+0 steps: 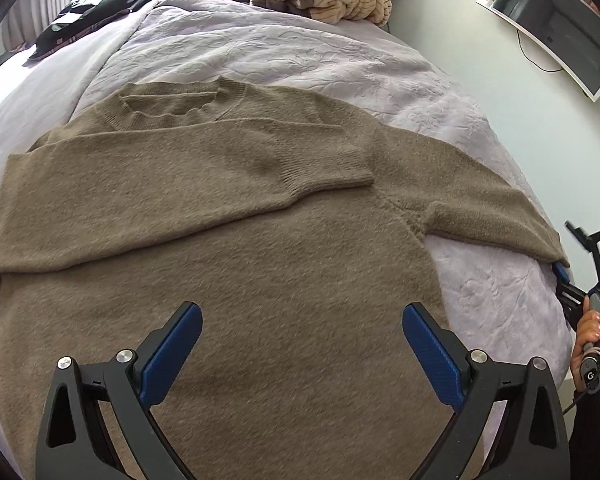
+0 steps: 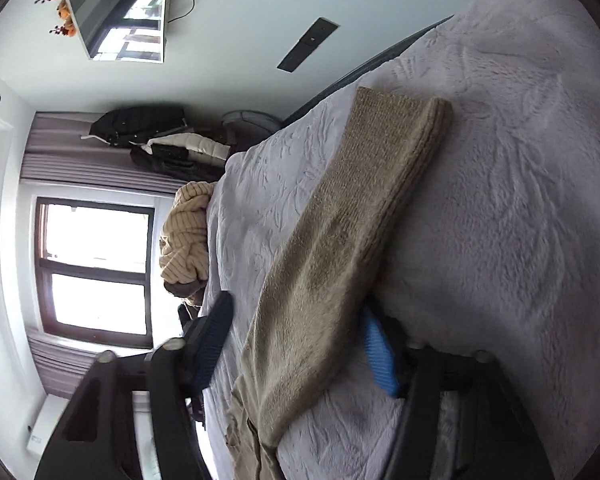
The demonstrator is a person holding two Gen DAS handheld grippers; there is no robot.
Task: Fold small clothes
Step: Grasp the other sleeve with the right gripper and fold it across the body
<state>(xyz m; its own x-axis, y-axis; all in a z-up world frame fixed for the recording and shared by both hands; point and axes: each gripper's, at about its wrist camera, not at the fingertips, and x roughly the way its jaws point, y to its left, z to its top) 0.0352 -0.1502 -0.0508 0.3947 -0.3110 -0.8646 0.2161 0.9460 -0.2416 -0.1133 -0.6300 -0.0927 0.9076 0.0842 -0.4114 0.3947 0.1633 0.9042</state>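
The sweater hem is cut off below; its sleeve hides the right tool's lower finger.

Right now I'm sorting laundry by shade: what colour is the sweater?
Plain taupe-brown sweater, no pattern; clearest in the left wrist view.

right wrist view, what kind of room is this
Most likely a home bedroom: a bed with a pale lilac textured cover, a wall-mounted TV, and a curtained window. The taupe sweater lies spread on the bed.
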